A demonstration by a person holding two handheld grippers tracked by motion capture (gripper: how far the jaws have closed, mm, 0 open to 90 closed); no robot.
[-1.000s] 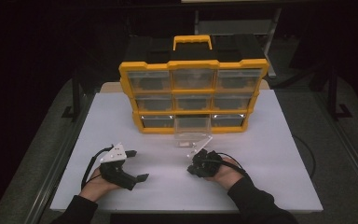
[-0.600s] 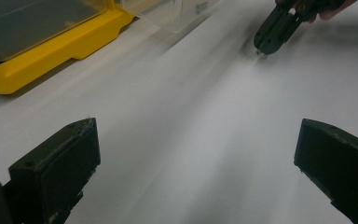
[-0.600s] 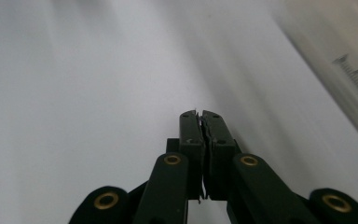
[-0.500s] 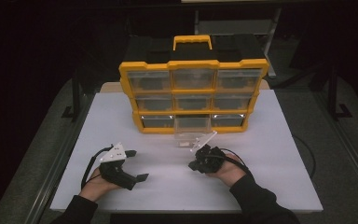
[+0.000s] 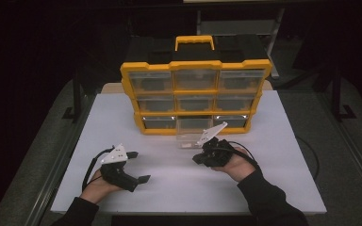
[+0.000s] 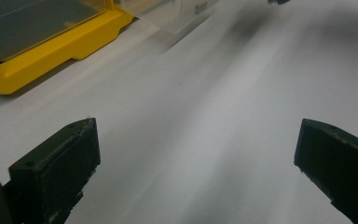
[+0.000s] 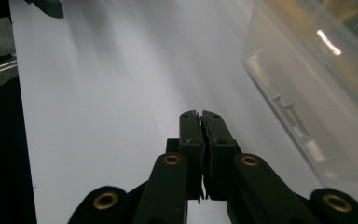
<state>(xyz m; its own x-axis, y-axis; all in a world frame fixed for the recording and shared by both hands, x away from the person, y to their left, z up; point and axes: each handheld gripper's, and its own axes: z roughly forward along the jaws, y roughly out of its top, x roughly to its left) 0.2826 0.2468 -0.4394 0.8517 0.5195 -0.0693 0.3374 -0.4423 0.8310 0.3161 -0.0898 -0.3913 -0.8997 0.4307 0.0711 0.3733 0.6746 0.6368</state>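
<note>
Risen right claw (image 5: 198, 159) beside seemingly part-open drawer (image 5: 193, 131).

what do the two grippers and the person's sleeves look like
Both grippers, left gripper and right gripper, are black with blocky black jaws, a pale three-cornered plate on top and a thin black cable trailing back. Brass-coloured rivets dot the right one's linkage. The sleeves are dark.
</note>
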